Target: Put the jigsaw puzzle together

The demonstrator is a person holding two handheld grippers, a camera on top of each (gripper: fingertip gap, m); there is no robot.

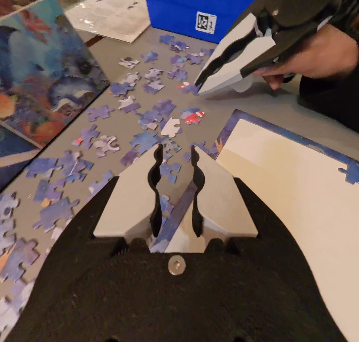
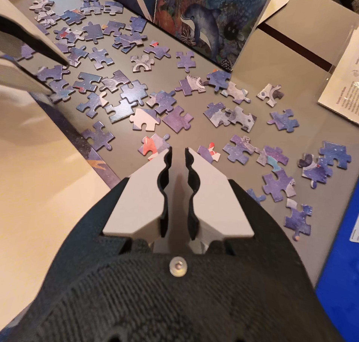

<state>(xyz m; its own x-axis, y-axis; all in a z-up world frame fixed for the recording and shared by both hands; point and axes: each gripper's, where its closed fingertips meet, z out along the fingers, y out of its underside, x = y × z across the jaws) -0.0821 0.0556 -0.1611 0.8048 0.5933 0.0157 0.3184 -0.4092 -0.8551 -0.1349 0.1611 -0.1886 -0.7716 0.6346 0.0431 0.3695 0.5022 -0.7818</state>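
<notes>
Grey, matt tabletop (image 2: 204, 138) strewn with loose cardboard puzzle pieces (image 2: 134, 91), mostly violet-blue, a few marked red and white (image 2: 153, 146); one lies pale side up (image 1: 171, 126). The puzzle frame (image 1: 291, 196), a cream board with a blue border, is almost bare, so assembly appears barely begun. Left tool (image 1: 175, 152): jaws apart, empty, over the frame's corner. Right tool (image 2: 178, 151): jaws narrowly parted, empty, low between two red-marked pieces. Judged step: choosing a piece. The thin, flat pieces likely demand an edge pinch. The picture box (image 2: 213, 18) stands behind.
</notes>
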